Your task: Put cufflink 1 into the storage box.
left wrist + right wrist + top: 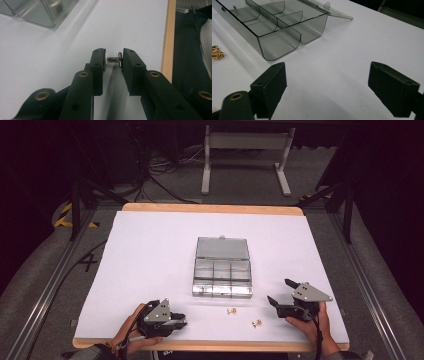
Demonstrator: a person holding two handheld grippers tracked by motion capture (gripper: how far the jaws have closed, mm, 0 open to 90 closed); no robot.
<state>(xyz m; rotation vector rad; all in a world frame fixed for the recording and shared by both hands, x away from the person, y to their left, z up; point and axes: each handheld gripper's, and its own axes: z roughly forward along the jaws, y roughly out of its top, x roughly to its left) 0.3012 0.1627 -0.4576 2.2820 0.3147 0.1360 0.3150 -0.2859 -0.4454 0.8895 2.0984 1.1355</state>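
My left gripper lies near the table's front edge, left of centre. In the left gripper view its jaws are pinched on the two ends of a small silver metal fitting, held just over the white surface. My right gripper rests at the front right, jaws wide open with nothing between them. A clear plastic compartment box stands open mid-table, its lid folded back. Two small gold fittings lie on the sheet in front of the box, between the grippers.
The box's near wall is a short way ahead of the right gripper, with a gold fitting to its left. The wooden table edge runs close beside the left gripper. A white sheet covers the tabletop.
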